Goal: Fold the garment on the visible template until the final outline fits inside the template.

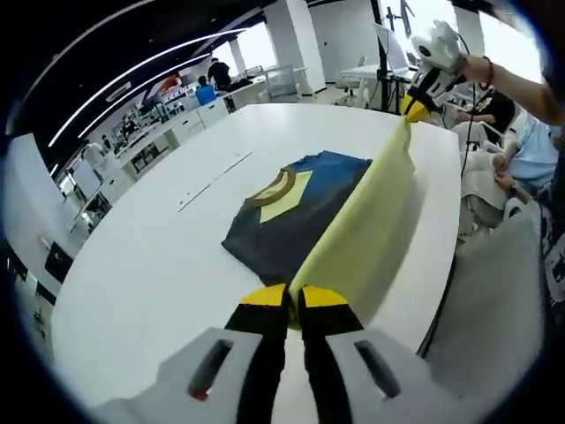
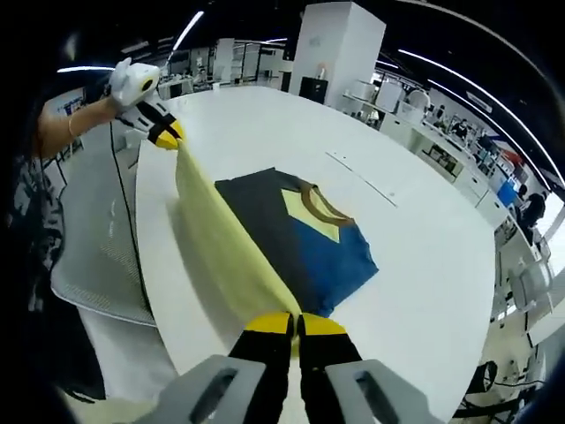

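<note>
A dark navy and blue garment (image 1: 291,216) (image 2: 305,243) with a brown collar and a yellow patch lies flat on the white table (image 1: 159,265) (image 2: 424,265). Its pale yellow side flap (image 1: 366,225) (image 2: 221,247) is lifted off the table and stretched taut between both grippers. My left gripper (image 1: 291,296) is shut on one end of the flap; in the right gripper view it sits at the far left (image 2: 164,134). My right gripper (image 2: 294,325) is shut on the other end and appears at the upper right (image 1: 415,104) of the left gripper view. Faint marked lines (image 1: 212,181) (image 2: 362,177) run beside the garment.
A grey mesh chair (image 1: 494,300) (image 2: 88,230) stands against the table edge near the lifted flap. People sit beyond that edge (image 1: 521,150). Office desks and a white pillar (image 2: 340,44) fill the background.
</note>
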